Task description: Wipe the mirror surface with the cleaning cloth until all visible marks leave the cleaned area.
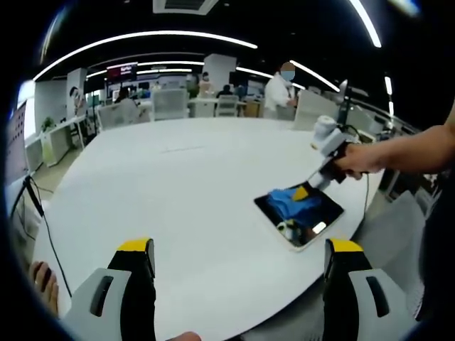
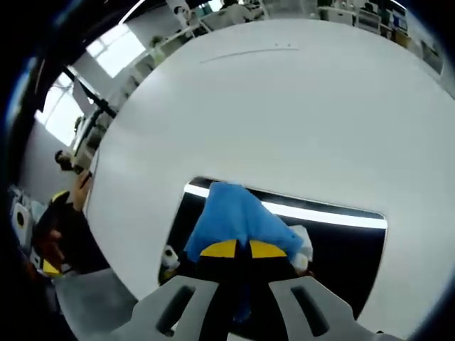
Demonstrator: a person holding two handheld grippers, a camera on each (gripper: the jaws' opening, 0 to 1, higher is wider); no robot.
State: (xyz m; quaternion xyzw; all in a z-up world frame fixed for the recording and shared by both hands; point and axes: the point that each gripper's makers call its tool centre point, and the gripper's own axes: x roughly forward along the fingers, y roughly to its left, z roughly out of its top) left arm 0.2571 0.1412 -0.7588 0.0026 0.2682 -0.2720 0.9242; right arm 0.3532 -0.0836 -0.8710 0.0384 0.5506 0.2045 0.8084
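Cleaning cloth (image 2: pixel 238 217) — blue, soft, limp, light; bunches readily, so a pinch at a gathered fold suits it. Right gripper (image 2: pixel 245 250): jaws closed on that fold, cloth spread just ahead of the tips, pressed onto the mirror (image 2: pixel 341 249).

Mirror — dark, flat, rigid pane lying on the white bench (image 2: pixel 284 106) under the right jaws; likely smooth, fragile and apt to slide under hard strokes.

Left gripper (image 1: pixel 238 259): jaws wide apart, holding nothing; mirror ahead and right of them.
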